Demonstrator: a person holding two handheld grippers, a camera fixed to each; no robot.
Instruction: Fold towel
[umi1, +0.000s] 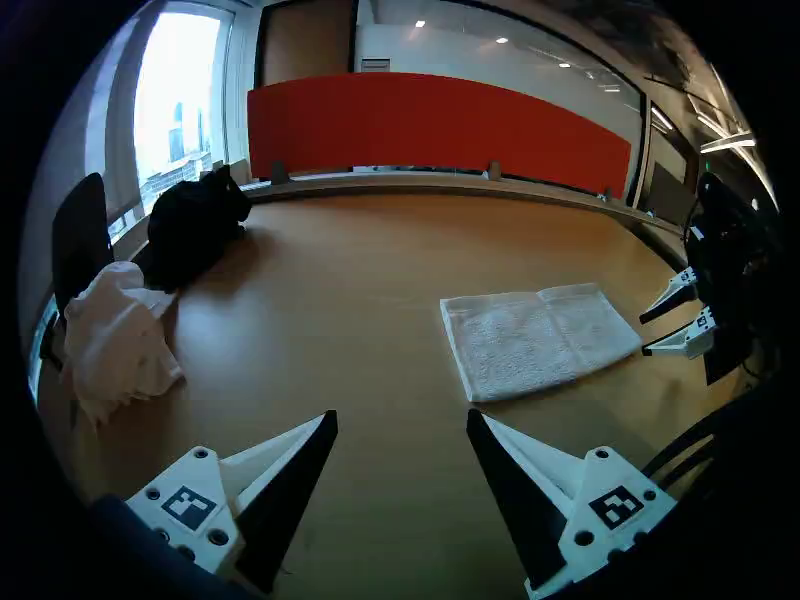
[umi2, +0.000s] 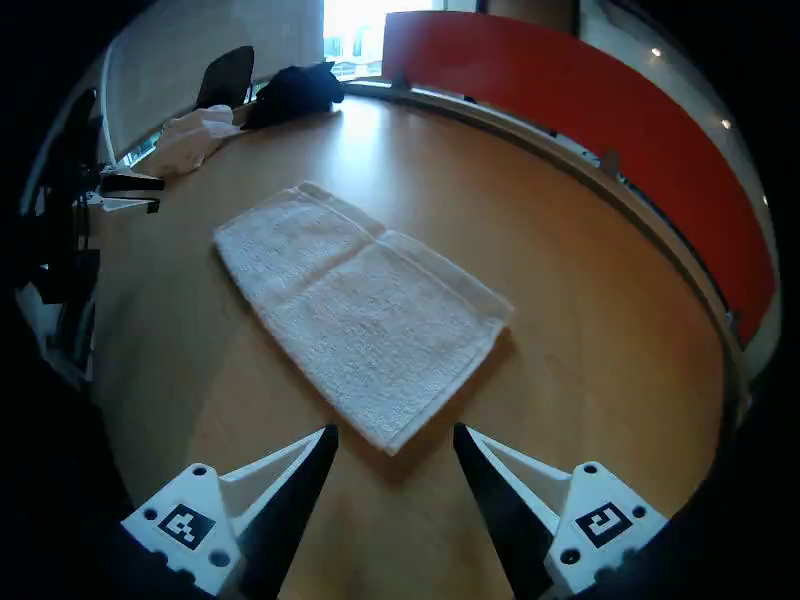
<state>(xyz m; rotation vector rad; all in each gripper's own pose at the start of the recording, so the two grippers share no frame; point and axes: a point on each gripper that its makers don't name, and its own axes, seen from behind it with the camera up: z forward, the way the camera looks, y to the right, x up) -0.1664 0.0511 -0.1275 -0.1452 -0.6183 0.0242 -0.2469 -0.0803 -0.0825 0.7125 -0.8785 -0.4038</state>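
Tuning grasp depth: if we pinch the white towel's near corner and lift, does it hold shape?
Likely floppy: the towel lies flat, thin terry with a soft crease, so a pinched corner should drape. Probably light; pushed on the smooth wooden table it may bunch rather than slide whole.

The left gripper (umi1: 400, 415) is open, its two white fingers (umi1: 270, 460) with black inner faces spread wide apart, tips pointing forward and free of contact. The right gripper (umi2: 394, 428) is in the same state, its fingers (umi2: 520, 480) parted and each carrying a square marker near its base. In the left gripper view, the right gripper is farther off at the right edge, jaws likewise apart.
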